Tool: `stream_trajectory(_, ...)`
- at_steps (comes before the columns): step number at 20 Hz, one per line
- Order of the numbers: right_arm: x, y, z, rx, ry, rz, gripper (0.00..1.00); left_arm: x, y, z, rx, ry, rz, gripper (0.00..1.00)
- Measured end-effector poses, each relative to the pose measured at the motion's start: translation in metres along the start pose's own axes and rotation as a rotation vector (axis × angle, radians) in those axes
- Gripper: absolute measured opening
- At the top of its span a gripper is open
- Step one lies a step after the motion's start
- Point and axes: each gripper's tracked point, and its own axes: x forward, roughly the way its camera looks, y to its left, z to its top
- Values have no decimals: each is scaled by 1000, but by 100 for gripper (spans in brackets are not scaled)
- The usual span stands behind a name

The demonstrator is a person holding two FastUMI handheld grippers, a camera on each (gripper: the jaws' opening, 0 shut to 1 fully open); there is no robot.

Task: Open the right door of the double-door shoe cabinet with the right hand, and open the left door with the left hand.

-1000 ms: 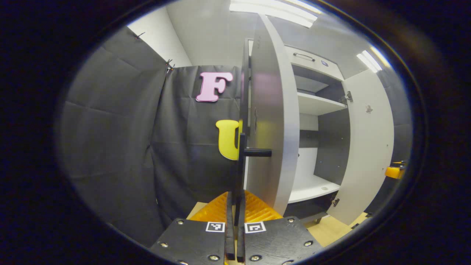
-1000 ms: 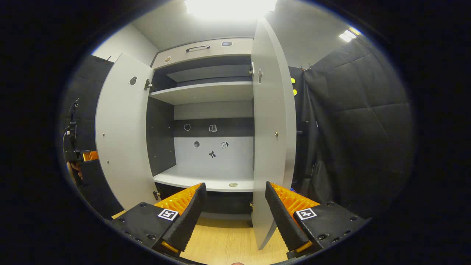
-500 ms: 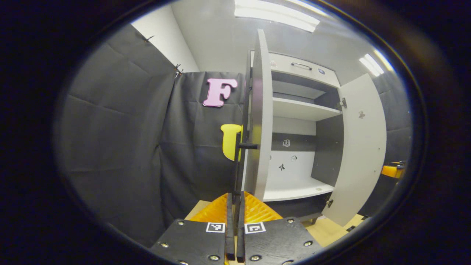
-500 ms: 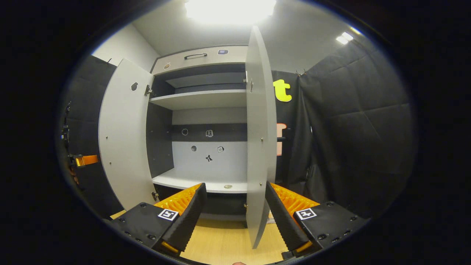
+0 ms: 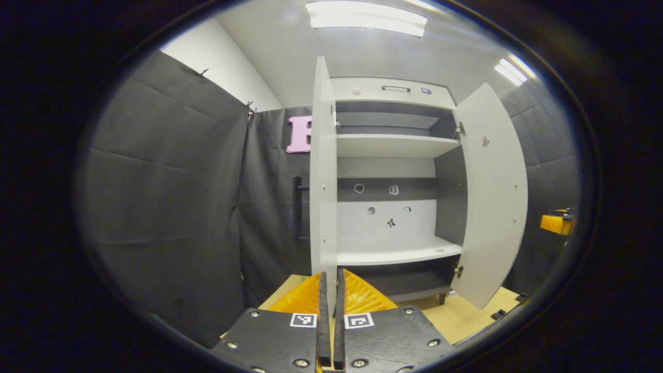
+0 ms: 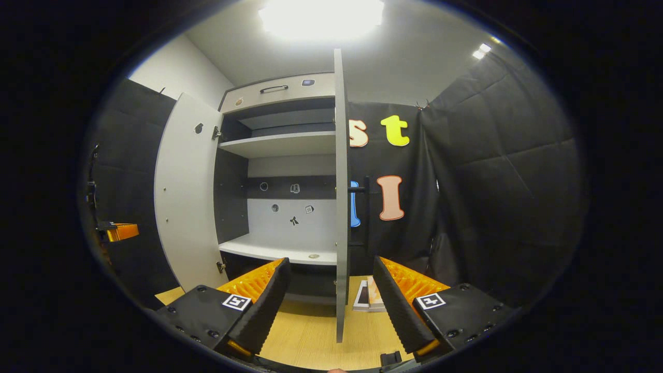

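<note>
Two fingers of the left gripper (image 5: 329, 316) sit pressed together, nothing between; the tall pale-grey left door (image 5: 322, 176) stands open at twelve o'clock. The right gripper (image 6: 331, 298) gapes; the matching right door (image 6: 340, 197) hangs edge-on at twelve o'clock.

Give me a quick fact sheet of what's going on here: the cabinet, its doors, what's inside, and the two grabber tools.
cabinet: pale, standing on a wood floor
left door: swung wide open, seen edge-on, bar handle on its outer face
right door: swung wide open
shelves: nothing stored on them; small stickers on the back panel
left gripper: fingers together, holding nothing, back from the left door
right gripper: fingers apart, holding nothing, in front of the right door's edge
job: both doors look open
</note>
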Motion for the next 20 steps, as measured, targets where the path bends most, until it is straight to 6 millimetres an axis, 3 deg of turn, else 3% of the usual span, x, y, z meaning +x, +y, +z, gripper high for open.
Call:
stream_trajectory(4, -19, -2, -2, 12, -1, 5, 100, -23, -6, 2, 25, -13, 11, 4)
stream_trajectory(6, -27, -1, -2, 14, -1, 1, 100, -24, -10, 6, 29, -15, 5, 4)
stream_trajectory(12, -39, 2, -1, 31, -13, -48, 100, -39, 6, -1, 32, -22, 12, 4)
stream_trajectory(13, -40, 4, 1, 37, -16, -52, 100, -38, 11, -2, 38, -28, 15, 9)
stream_trajectory(16, -43, 7, 6, 43, -33, -64, 100, -40, 23, -5, 44, -37, 36, 36)
stream_trajectory(17, -42, 7, 8, 41, -39, -69, 100, -40, 26, -4, 39, -35, 39, 36)
stream_trajectory(20, -42, 10, 11, 39, -48, -78, 100, -41, 35, -4, 41, -39, 55, 90)
